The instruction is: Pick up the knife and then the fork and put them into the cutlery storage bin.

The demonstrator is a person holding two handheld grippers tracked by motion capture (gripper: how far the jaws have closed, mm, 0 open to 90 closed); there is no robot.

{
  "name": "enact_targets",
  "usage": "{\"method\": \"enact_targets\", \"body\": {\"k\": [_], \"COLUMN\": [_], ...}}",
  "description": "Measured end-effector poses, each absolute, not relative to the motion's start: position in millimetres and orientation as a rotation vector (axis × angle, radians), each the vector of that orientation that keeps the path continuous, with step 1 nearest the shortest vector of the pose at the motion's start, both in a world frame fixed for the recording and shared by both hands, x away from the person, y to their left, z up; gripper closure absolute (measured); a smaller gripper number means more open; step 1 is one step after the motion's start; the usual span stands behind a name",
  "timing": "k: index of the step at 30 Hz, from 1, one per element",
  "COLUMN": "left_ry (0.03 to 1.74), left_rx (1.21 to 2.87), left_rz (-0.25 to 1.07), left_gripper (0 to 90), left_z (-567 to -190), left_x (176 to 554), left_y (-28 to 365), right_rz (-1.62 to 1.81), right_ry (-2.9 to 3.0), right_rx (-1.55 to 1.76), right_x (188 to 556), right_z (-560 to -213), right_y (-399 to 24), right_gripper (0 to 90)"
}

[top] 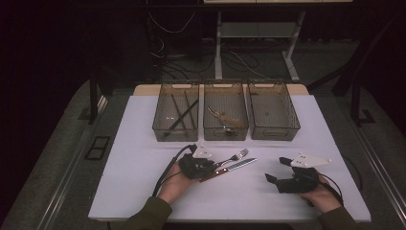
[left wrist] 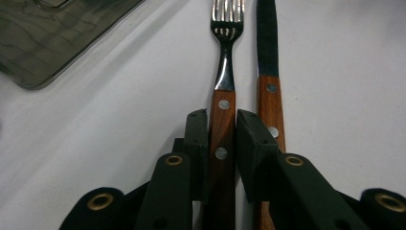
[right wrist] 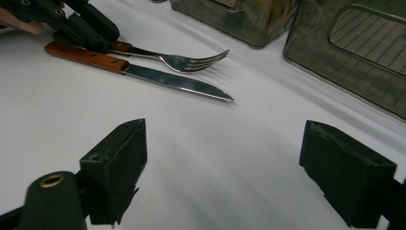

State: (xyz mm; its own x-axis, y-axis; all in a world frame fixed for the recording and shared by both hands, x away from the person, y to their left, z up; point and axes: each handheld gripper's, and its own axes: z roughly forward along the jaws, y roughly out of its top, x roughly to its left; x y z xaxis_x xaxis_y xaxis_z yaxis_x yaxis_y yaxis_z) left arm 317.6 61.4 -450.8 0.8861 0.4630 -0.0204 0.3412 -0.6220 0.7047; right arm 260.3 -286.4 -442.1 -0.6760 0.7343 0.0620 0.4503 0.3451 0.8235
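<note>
Right now the left gripper (top: pixel 211 165) lies low on the white table (top: pixel 143 191), at about 7 o'clock from the middle bin (top: pixel 225 117). Its two black jaws pinch the wooden handle of the fork (left wrist: pixel 223 129), one on each side. The left gripper view shows the pads flat against the wood, with two silver rivets between them. The fork points to 2 o'clock in the high view, and its shiny prongs lie past the jaws. The knife (left wrist: pixel 269 96) lies just beside the fork, on the outer side of one jaw. It has the same wooden handle and a long blade. The two lie almost side by side.

The right gripper (top: pixel 277 168) rests on the table at 5 o'clock from the right bin (top: pixel 273 112), well apart from the fork. Its jaws are spread wide, with bare table between them. From the right gripper view, the fork and knife lie at 11 o'clock.

Three see-through bins stand in a row at the far side of the table. The left bin (top: pixel 176 115) has dark thin sticks in it. The middle bin has some cutlery in it.
</note>
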Motion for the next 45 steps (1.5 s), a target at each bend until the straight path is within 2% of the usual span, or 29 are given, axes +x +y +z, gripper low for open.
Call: {"method": "enact_targets", "body": {"k": [14,28,36,40,45], "left_ry": [0.578,0.585,0.566,0.559,0.552], "left_rx": [2.269,2.184,2.175,2.173,2.166], "left_rz": [0.184,0.188,0.174,0.172,0.17], "left_gripper": [76.5,76.4,76.4,76.4,76.4], "left_z": [-448.8,-419.7,-408.9,-406.8,-406.1], "left_x": [321.0,312.0,297.3,292.2,287.1], "left_y": [66.9,79.3,75.2,71.1,65.9], "right_rz": [1.274,1.41,1.511,1.537,1.586], "right_ry": [2.267,2.264,2.289,2.295,2.279], "right_rx": [1.11,1.146,1.165,1.155,1.16], "right_x": [262.6,268.1,280.4,290.7,304.6], "right_z": [-442.2,-422.4,-414.3,-409.4,-408.7], "right_y": [-287.9,-292.3,-280.6,-269.1,-255.3], "right_gripper": [16.7,16.6,16.9,23.1,23.4]}}
